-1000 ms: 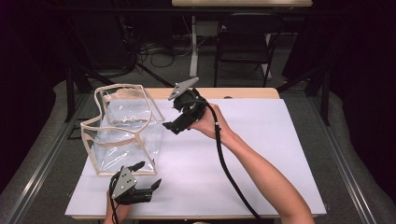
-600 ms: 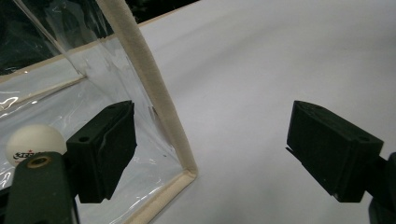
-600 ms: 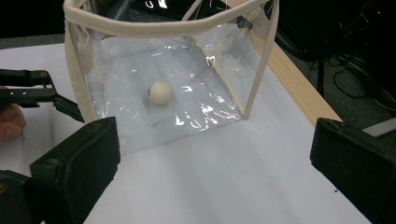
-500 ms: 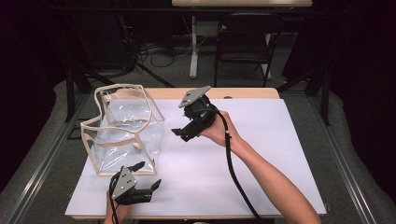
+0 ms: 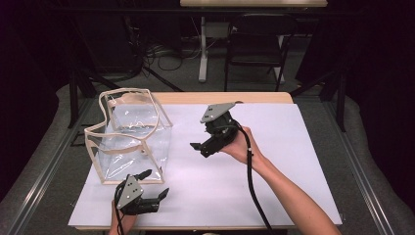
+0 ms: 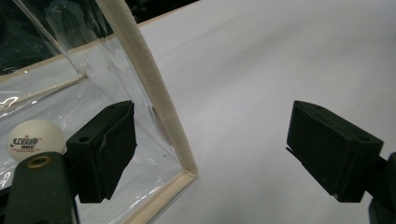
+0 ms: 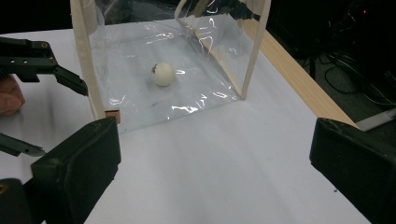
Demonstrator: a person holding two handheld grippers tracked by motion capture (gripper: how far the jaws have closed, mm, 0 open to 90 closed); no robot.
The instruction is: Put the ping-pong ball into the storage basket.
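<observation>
White ball resting on the floor of the clear bag, at the table's left. Right gripper hovering beside it, jaws wide, empty; left gripper likewise spread near the bag's corner. Likely between steps; next probably calls for steadying the rim.

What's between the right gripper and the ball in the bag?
The clear bag's own side wall. In the right gripper view the ball lies on the bag's floor behind the transparent panel, and the right gripper is out over the white table, apart from it. Only the open top looks free.
</observation>
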